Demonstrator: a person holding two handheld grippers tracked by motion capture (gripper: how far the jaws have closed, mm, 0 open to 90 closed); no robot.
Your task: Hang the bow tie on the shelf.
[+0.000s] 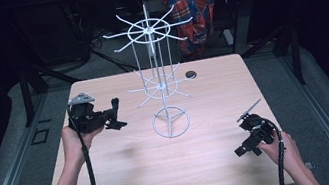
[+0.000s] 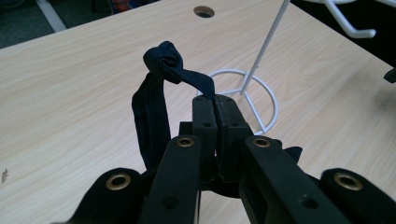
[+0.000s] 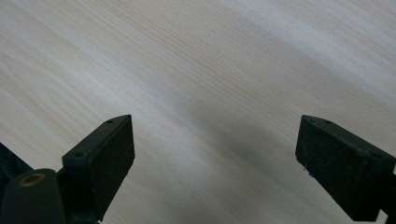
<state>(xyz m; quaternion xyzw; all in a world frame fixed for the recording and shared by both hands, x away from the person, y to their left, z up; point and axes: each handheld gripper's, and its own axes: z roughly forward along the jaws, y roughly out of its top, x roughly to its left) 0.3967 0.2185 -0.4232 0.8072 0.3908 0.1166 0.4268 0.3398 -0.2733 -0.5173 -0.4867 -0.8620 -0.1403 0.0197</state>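
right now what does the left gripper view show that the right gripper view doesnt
Left gripper view alone: the left gripper with its jaws shut on a dark blue knotted strap, the round base of the white wire rack ahead of it, and a round hole near the table's far edge.

Right gripper view alone: the right gripper with its jaws wide apart and nothing between them, aimed down at bare wood.

Both: the light wooden table and a pair of black jaws rising from the bottom.
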